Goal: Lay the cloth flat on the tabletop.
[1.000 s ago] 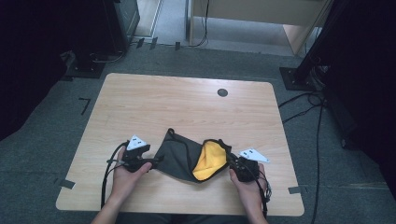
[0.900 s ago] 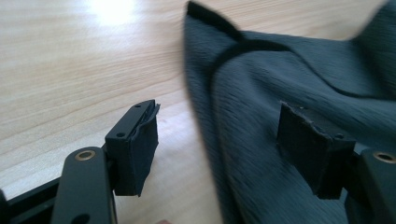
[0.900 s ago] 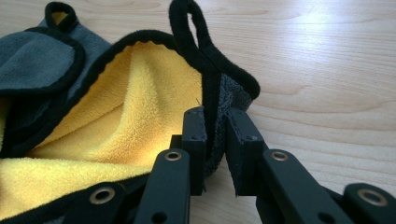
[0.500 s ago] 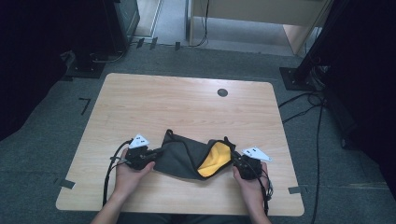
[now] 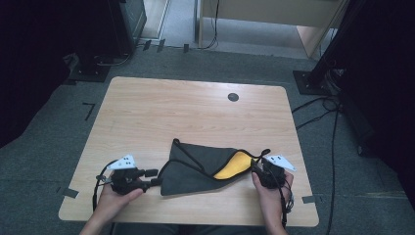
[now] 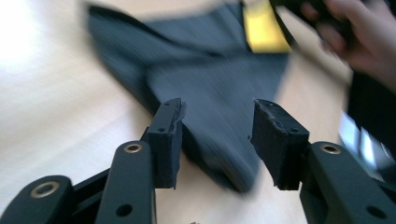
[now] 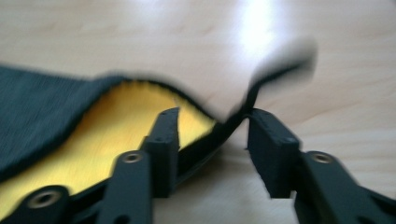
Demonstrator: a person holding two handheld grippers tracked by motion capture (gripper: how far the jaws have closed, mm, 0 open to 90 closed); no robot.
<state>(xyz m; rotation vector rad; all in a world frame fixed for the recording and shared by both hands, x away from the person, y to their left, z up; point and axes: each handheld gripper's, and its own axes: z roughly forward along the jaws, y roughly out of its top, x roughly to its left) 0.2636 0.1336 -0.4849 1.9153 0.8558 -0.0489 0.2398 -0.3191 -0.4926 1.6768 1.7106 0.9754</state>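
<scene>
A: Spreading looks like the aim: the dark bag point(image 5: 200, 169) with the yellow lining point(image 5: 231, 171) lies flat on the tabletop point(image 5: 195, 112), near the front edge, between both tongs.

B: Left tongs point(image 6: 217, 135)?

A: Jaws apart, the bag's pointed corner just ahead between them, unclamped.

B: Right tongs point(image 7: 212, 135)?

A: Jaws apart too, straddling the black rim beside the cord point(image 7: 275, 74), probably to tug it.

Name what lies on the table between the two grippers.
In the high view, the dark bag with its yellow lining lies between the left gripper and the right gripper.
</scene>
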